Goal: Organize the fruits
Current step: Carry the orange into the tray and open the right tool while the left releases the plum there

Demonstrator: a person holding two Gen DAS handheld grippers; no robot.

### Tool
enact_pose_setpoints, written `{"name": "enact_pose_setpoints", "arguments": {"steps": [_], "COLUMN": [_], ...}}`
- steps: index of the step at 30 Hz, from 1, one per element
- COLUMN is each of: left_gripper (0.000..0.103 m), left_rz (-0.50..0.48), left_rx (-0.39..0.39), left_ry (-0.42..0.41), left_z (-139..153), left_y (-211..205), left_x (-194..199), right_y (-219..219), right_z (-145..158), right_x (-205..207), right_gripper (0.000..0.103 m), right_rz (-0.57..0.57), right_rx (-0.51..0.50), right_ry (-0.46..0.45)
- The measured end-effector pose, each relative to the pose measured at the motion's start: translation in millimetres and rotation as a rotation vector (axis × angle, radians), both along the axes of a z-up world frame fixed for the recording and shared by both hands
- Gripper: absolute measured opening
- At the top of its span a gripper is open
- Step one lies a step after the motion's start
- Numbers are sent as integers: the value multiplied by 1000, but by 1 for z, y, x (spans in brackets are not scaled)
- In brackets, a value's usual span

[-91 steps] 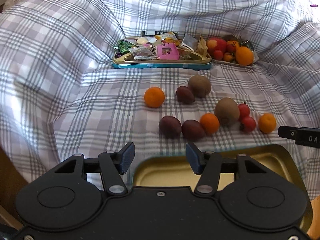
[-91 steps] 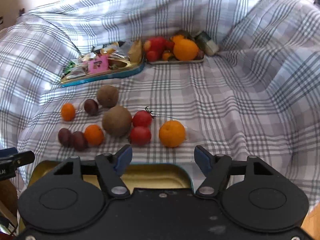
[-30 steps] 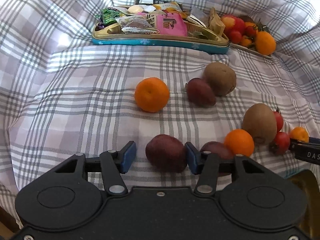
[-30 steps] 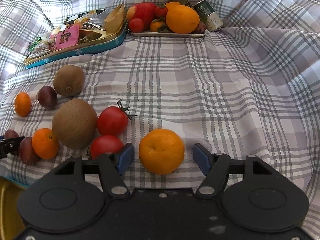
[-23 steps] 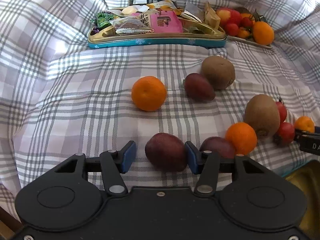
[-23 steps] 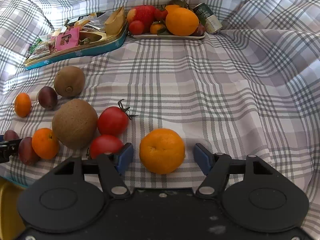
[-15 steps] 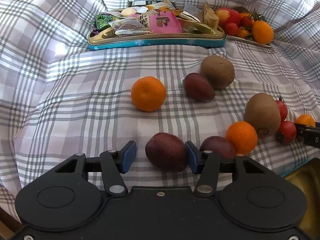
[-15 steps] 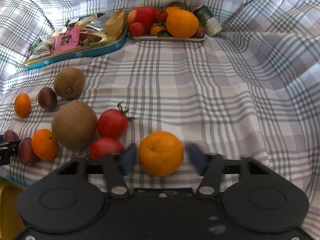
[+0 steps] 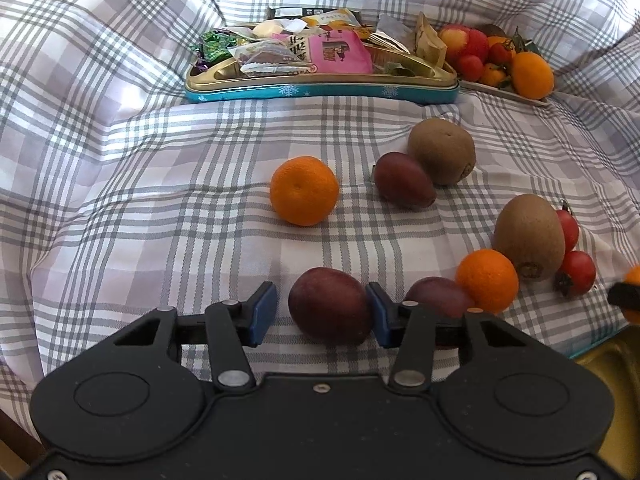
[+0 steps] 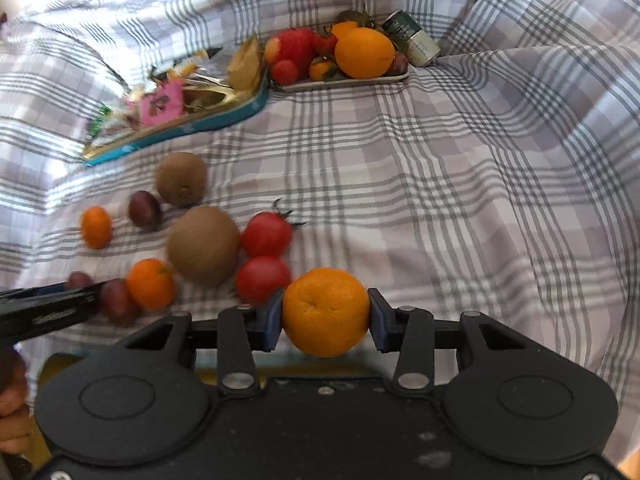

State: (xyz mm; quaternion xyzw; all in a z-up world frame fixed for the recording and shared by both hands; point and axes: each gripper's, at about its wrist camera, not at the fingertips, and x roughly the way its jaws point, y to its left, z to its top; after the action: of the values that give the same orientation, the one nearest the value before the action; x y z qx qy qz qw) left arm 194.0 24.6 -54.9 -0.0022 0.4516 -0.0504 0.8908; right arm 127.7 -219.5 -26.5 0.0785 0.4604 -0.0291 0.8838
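My right gripper (image 10: 325, 320) is shut on an orange mandarin (image 10: 325, 310) and holds it lifted above the checked cloth. My left gripper (image 9: 322, 312) is open around a dark purple passion fruit (image 9: 330, 305) on the cloth; the right pad touches it, the left pad stands apart. Loose fruit lies ahead: a mandarin (image 9: 304, 190), a second passion fruit (image 9: 404, 180), two kiwis (image 9: 442, 150) (image 9: 529, 236), another mandarin (image 9: 487, 280), a third passion fruit (image 9: 438, 302) and two tomatoes (image 9: 578, 272).
A gold-and-teal tin (image 9: 320, 90) of snack packets sits at the back. A plate (image 10: 344, 80) of fruit stands to its right, with a can (image 10: 412, 42) behind. A gold tin (image 9: 616, 364) lies at the near edge. The cloth rises in folds all around.
My right gripper has closed on the mandarin and lifted it, pulling back and up. My left gripper has stayed open around the passion fruit, hardly moving.
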Motion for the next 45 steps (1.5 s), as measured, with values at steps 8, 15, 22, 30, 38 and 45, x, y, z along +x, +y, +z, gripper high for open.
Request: {"name": "enact_pose_setpoints", "arguments": {"steps": [8,15,22,30,38,45], "left_gripper": [45,45,45,45,45,46], "left_rz": [16,23,17,-12,23,36], "left_rx": [-27,-62,-26,35,58,98], "left_ry": [-18,-2,-54,-86,-98,-144], "left_z": [-1,3,21,24,22,19], "left_y": [7,13,9,-6,-13,-18], "left_x": [-3,-6,-42,-93,-127,-149], "right_y": [25,36,41,40,40,42], "right_z": [-1,-3,0,-10,-14,-16], "right_x": [-54,-81,-98,-104,-109,-120], "right_gripper": [44,44,44,45,45,45], "right_rz": [2,36,61,51,51,47], "right_rx": [41,-17,-44,-49,-35,-25], "right_ry": [-8,-26,-70,-64,-83,-104]}}
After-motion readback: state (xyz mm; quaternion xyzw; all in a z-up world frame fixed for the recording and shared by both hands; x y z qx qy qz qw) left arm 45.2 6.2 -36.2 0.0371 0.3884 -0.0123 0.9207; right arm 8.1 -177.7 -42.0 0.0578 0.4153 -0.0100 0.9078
